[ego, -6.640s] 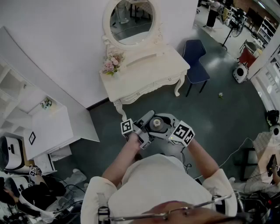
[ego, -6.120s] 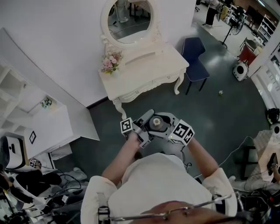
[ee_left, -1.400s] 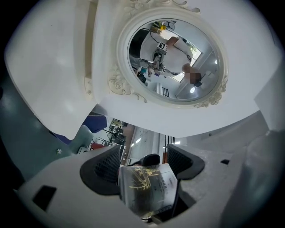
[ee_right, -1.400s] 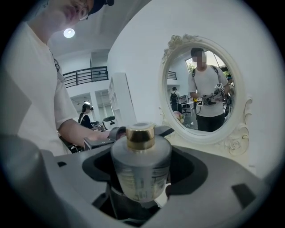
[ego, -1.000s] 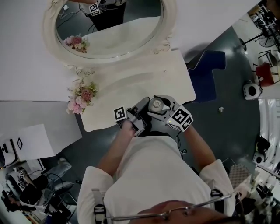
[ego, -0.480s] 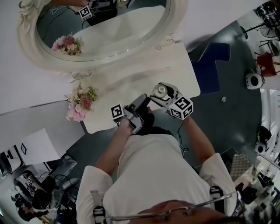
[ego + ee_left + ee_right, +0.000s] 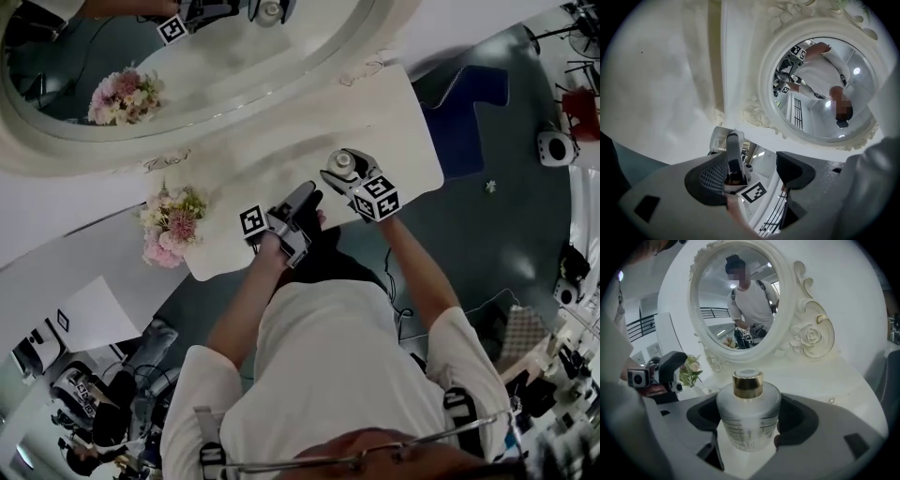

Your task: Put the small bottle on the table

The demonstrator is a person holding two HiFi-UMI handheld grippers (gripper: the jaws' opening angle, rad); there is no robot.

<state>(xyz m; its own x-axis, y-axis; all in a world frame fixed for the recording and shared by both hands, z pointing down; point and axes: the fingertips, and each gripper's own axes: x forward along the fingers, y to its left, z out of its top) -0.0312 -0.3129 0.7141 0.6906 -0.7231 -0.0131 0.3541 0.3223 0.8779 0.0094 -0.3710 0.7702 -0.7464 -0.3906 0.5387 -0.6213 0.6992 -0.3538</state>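
A small frosted bottle (image 7: 748, 416) with a gold cap stands upright between the jaws of my right gripper (image 7: 750, 423), which is shut on it. In the head view the bottle (image 7: 343, 165) and right gripper (image 7: 337, 172) hang over the front part of the white dressing table (image 7: 272, 155); whether the bottle touches the top I cannot tell. My left gripper (image 7: 306, 199) is beside it at the table's front edge. In its own view the left gripper (image 7: 752, 171) stands open and holds nothing.
An oval mirror (image 7: 187, 56) in a carved white frame stands at the back of the table. A bunch of pink flowers (image 7: 169, 223) sits at the table's left end. A blue chair (image 7: 469, 112) stands on the floor to the right.
The person has walked up to the dressing table. The right gripper has carried the bottle forward over the tabletop and away from the left gripper.
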